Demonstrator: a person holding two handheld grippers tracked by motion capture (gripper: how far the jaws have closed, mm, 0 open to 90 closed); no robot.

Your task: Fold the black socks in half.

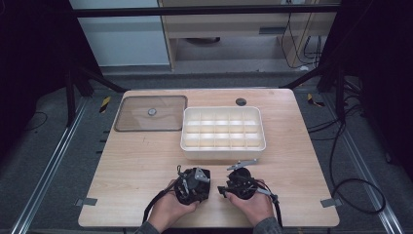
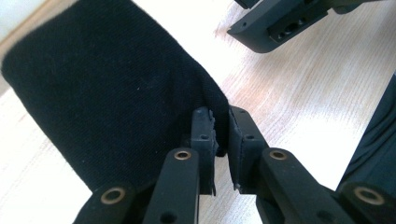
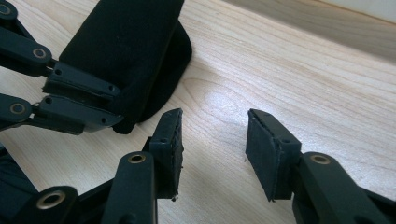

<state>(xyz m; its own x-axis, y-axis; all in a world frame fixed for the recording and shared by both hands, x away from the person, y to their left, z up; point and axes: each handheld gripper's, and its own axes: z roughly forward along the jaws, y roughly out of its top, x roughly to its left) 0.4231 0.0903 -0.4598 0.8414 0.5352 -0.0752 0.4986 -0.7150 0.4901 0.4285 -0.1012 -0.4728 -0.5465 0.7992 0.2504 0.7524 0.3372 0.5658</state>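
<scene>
Black cloth lies on the wooden table, on the near side of the white divided tray, between the two grippers. The left gripper has pinched its edge: both pads are pressed together on the fabric, the bulk of the cloth spreading away beyond them. The right gripper stands parted with bare wood between its pads, the cloth just beside its left pad, seemingly not touching, though the overhead picture is too dark to confirm.
</scene>
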